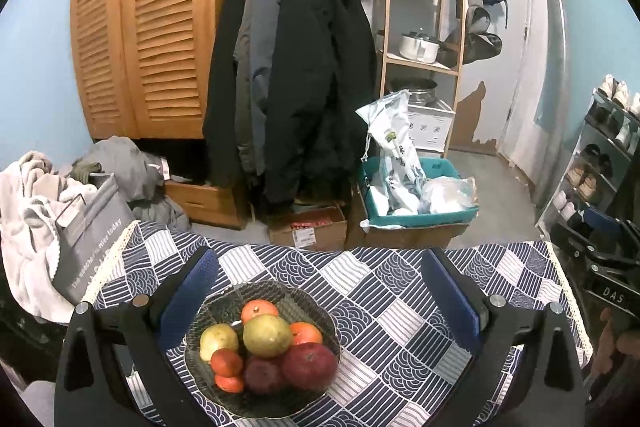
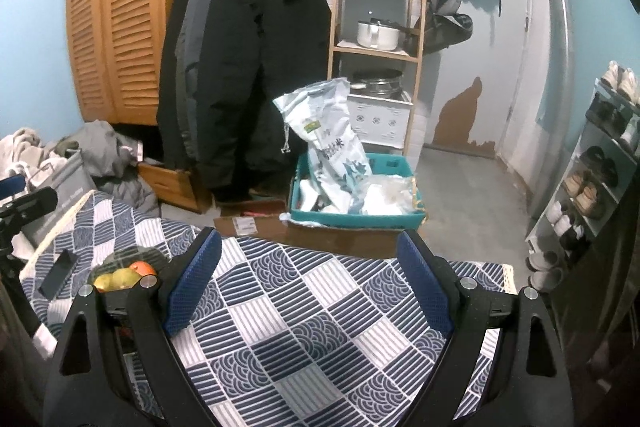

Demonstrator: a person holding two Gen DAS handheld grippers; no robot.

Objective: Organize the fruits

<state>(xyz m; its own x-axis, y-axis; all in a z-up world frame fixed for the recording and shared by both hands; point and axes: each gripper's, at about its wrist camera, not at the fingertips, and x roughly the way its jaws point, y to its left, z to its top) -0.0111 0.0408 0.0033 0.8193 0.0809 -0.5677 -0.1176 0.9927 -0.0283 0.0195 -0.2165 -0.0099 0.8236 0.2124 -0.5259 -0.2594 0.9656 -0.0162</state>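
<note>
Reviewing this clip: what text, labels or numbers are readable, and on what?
"The weather is nice today": grey fabric storage bag left of the table, partly readable.
"DAS": black device at right.
Printing on the white plastic sack in the teal bin: blurred.
White sticker on the brown cardboard box: too small.

Dark coats (image 1: 296, 67) hang beside a louvred wardrobe (image 1: 140, 27) and wooden shelf rack (image 1: 424, 7).

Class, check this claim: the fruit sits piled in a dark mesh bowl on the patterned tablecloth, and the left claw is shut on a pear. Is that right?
Not quite. The left wrist view shows the left claw open and empty above the mesh bowl; the pear lies untouched in the pile. The tablecloth part is correct.
</note>
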